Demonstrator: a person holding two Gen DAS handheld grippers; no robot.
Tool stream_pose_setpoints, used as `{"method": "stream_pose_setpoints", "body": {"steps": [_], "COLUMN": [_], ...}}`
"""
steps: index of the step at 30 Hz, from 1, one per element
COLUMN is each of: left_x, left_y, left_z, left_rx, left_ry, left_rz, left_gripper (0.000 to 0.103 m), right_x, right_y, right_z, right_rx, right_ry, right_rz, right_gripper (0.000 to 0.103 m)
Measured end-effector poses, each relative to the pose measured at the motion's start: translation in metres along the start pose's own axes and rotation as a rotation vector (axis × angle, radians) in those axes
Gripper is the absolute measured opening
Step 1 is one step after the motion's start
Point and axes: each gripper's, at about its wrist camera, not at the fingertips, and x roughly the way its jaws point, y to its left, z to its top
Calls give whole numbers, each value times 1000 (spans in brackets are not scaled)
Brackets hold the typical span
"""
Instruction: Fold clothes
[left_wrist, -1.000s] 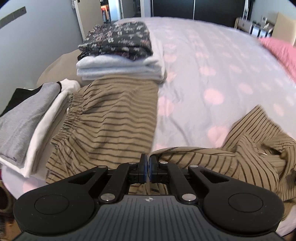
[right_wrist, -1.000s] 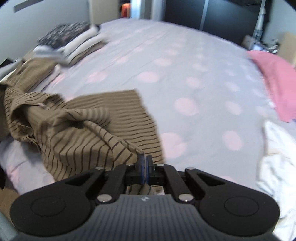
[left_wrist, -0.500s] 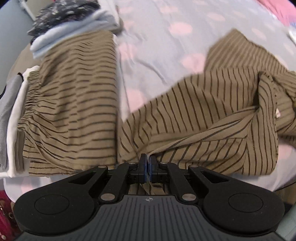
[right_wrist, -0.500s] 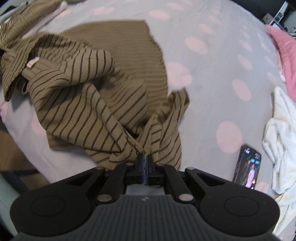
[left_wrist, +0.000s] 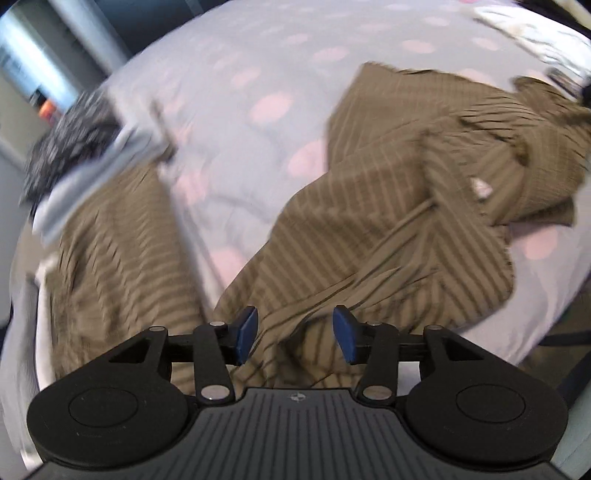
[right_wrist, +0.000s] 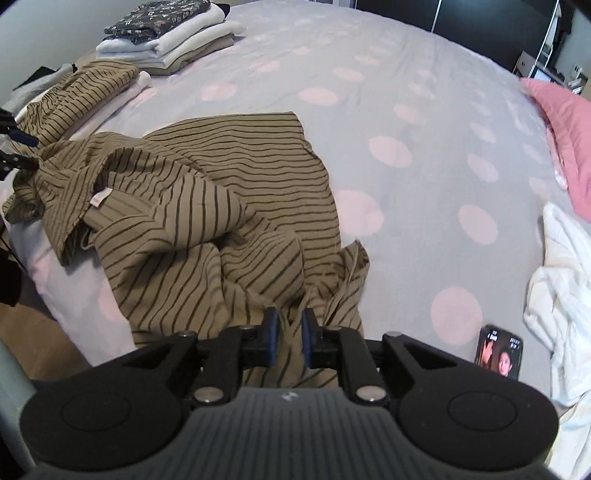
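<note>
A crumpled brown striped shirt (right_wrist: 207, 206) lies spread over the near edge of a bed (right_wrist: 369, 92) covered in a grey quilt with pink dots. The left tool (left_wrist: 294, 334) points steeply down over one end of the shirt, its jaws opening and standing well apart, with loose striped cloth beneath the gap and the blue pads (left_wrist: 246, 332) pressing on nothing. The right tool (right_wrist: 287, 334) points down at the opposite end of the garment, its jaws opening too but only narrowly parted, a fold of the cloth showing in the slot between them; the pads stand just off the fabric. A small pink label (right_wrist: 99, 197) shows at the shirt's collar. To the left, folded striped trousers (right_wrist: 74, 99) of the same cloth rest on another folded piece, and behind them stands a stack of folded clothes (right_wrist: 166, 40) topped by a dark flowered item. A pink pillow (right_wrist: 561, 140) lies at the far right side of the bed, a rumpled white garment (right_wrist: 557, 288) sits near the right edge, and a phone (right_wrist: 498, 350) with a lit screen lies just beside it. The left wrist view is blurred.
</note>
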Motion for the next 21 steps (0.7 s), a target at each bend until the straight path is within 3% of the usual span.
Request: {"method": "stream_pose_setpoints", "body": {"steps": [3, 6, 13, 16, 19, 21], "left_x": [4, 6, 14, 24, 30, 31], "left_y": [-17, -43, -84, -90, -94, -94], "left_z": [5, 5, -8, -11, -13, -14], "left_rx": [108, 247, 518, 575, 598, 605], "left_ry": [-25, -32, -76, -59, -39, -26], "left_rz": [-27, -40, 24, 69, 69, 59], "left_gripper": [43, 43, 41, 32, 25, 13], "right_x": [1, 1, 11, 16, 19, 21], "right_y": [6, 8, 10, 13, 16, 17], "right_z": [4, 6, 7, 9, 12, 15], "right_rx": [-22, -28, -31, -42, -56, -56], "right_ry": [-19, -44, -16, -8, -11, -12], "right_rz": [-11, 7, -6, -4, -1, -1], "right_gripper": [16, 24, 26, 26, 26, 27]}}
